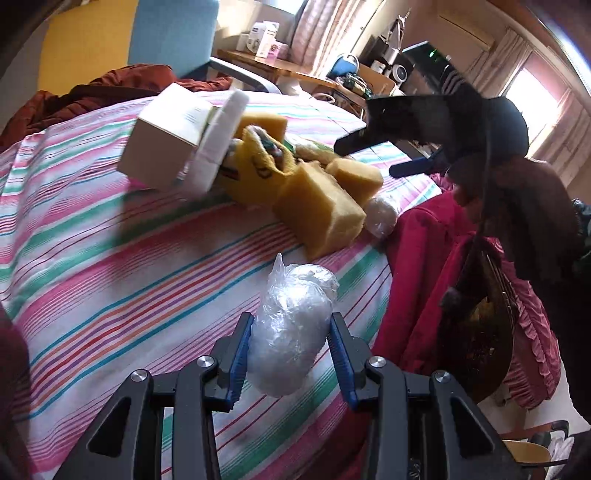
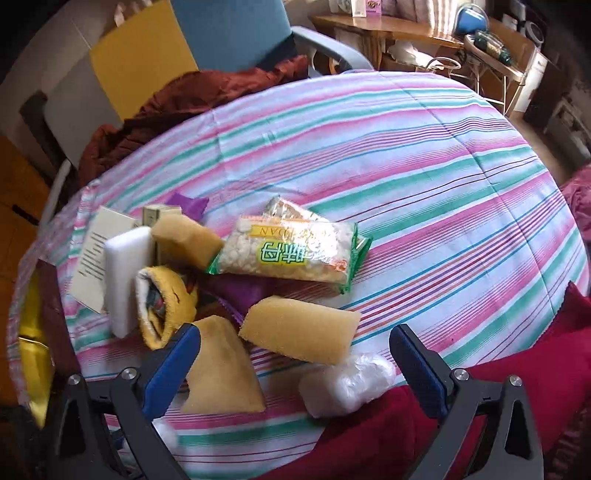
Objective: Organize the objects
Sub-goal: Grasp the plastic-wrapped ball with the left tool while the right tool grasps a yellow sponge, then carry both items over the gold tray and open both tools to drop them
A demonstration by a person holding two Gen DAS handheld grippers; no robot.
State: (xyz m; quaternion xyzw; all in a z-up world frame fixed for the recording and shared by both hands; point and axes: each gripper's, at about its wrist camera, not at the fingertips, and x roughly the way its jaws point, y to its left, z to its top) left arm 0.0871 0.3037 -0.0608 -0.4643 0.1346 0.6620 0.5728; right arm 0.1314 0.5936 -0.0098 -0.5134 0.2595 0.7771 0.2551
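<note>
My left gripper [image 1: 291,319] is shut on a clear plastic bag of white stuff [image 1: 295,295], its blue pads pressing both sides, low over the striped tablecloth [image 1: 110,277]. My right gripper [image 2: 295,332] stands open above a yellow sponge [image 2: 299,328] with nothing gripped. In the left wrist view the right gripper [image 1: 365,158] hovers over the pile. The pile holds a second yellow sponge [image 2: 221,373], a second white plastic bag [image 2: 347,380], a snack packet [image 2: 291,251], a white foam block [image 2: 125,273], a yellow cloth item [image 2: 166,306] and a white box [image 2: 92,251].
A red garment [image 1: 424,277] hangs over the table's near edge. A rust-coloured cloth [image 2: 184,96] and a blue chair [image 2: 229,29] stand behind the table. A wooden desk [image 2: 388,26] with clutter is further back. A person's hand [image 1: 517,206] holds the right gripper.
</note>
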